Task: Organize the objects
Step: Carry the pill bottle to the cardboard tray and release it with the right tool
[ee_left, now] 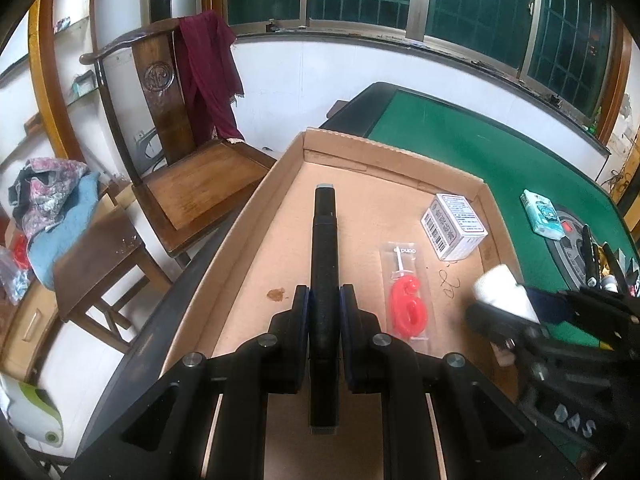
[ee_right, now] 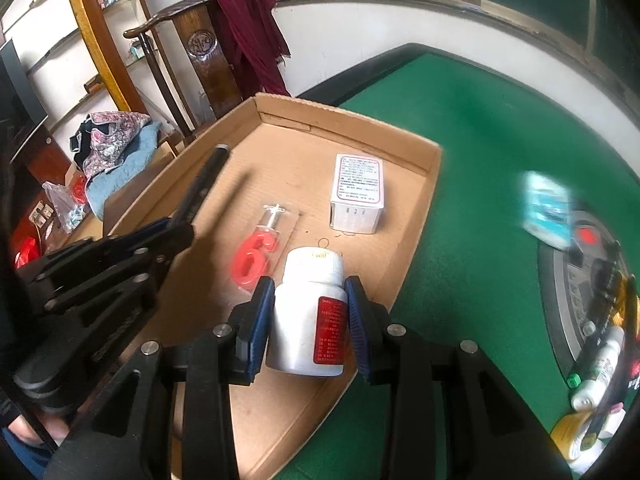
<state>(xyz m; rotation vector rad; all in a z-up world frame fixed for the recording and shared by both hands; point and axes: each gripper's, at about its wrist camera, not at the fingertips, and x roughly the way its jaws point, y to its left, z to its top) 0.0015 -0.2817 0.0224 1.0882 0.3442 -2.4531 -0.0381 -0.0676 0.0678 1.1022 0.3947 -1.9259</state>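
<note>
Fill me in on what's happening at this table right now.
A person is sorting items into a cardboard tray on the green table. The left gripper is shut on a black pen, the right gripper on a white bottle, both over the tray. A boxed number-six candle and small white box already lie inside.

- The right claw (ee_right: pixel 308 316) grips a white bottle (ee_right: pixel 310 312) with a red label, its blue pads pressed to both sides, over a cardboard tray (ee_right: pixel 434 160).
- In the tray lie a red "6" candle (ee_right: pixel 254 258) and a white box (ee_right: pixel 357 194).
- At left, the left claw (ee_right: pixel 182 230) holds a black pen (ee_right: pixel 204 184).
- The tray sits on a green surface (ee_right: pixel 480 140).
</note>
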